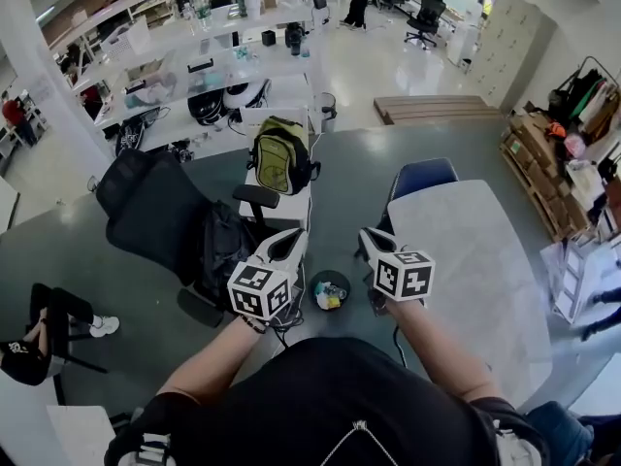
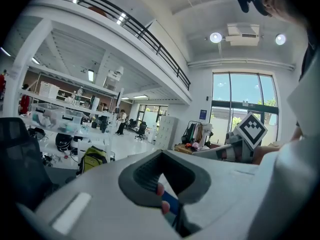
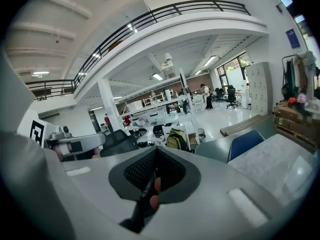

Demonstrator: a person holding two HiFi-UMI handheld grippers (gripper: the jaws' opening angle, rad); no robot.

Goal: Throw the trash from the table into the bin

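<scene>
Trash [image 1: 330,297] lies in the bin [image 1: 315,282] between my left gripper [image 1: 291,244] and right gripper [image 1: 373,243], fingers [image 2: 200,175] clenched, seemingly empty; next I should scan the bare-looking tabletop [image 1: 475,260] for leftovers.

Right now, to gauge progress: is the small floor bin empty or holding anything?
Not empty: yellow and pale trash lies inside the dark bin on the floor.

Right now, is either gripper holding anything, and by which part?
Right gripper: jaws together, nothing held. Left gripper: jaws together; a blue bit shows between them, can't tell if gripped.
</scene>
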